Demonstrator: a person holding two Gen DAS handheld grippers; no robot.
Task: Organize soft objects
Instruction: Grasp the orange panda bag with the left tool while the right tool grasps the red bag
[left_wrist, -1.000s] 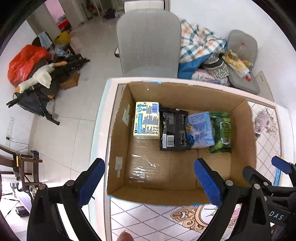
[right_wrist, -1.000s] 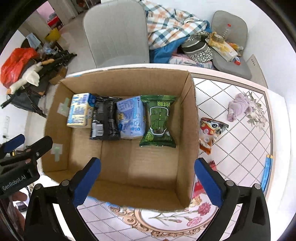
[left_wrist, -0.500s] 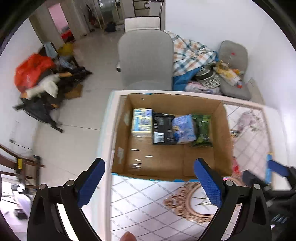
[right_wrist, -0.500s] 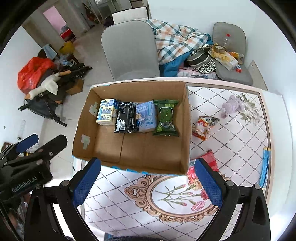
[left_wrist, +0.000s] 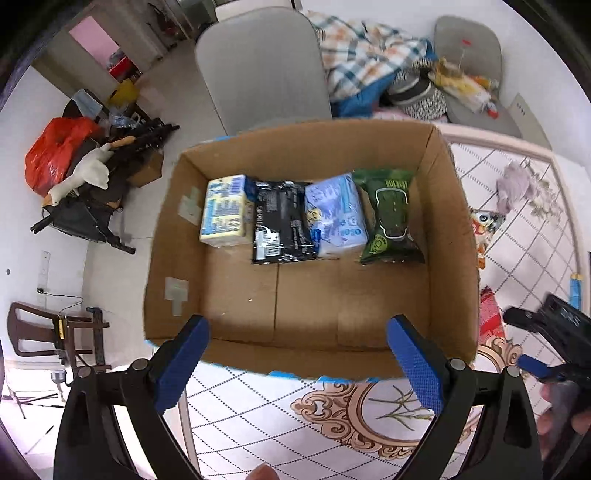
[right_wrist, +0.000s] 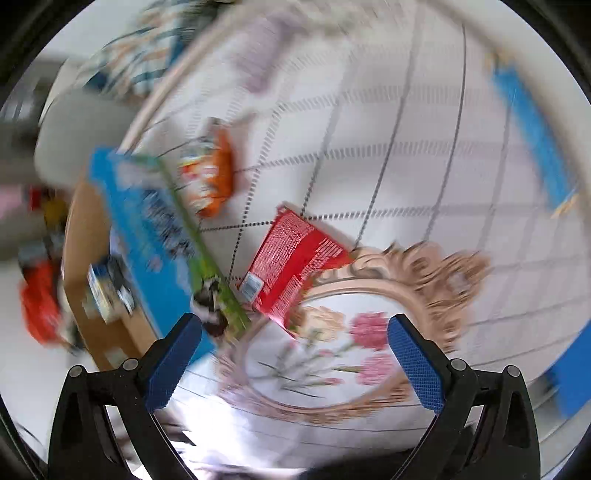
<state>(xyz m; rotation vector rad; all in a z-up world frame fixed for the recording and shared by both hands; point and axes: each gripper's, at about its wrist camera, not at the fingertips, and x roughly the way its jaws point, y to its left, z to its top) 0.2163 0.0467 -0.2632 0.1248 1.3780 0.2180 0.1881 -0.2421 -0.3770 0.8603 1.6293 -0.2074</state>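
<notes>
A cardboard box (left_wrist: 448, 236) is sitting open on the patterned table (left_wrist: 280, 417), holding four soft packs in a row along its far wall: a yellow pack (left_wrist: 224, 210), a black pack (left_wrist: 282, 221), a pale blue pack (left_wrist: 338, 214) and a green pack (left_wrist: 389, 218), each touching the next; the near half of the box floor is lying bare. Outside it, to the right, a red packet (right_wrist: 295, 262), an orange snack bag (right_wrist: 208, 173) and a purple plush (left_wrist: 511, 184) are lying on the table (the right wrist view is heavily blurred). A grey chair (left_wrist: 262, 66) is standing behind the box. The left gripper (left_wrist: 299, 362) is hanging over the near box edge, jaws wide apart and gripping nothing. The right gripper (right_wrist: 295, 358) is pointing down just short of the red packet, its jaws closing slightly with nothing between them
</notes>
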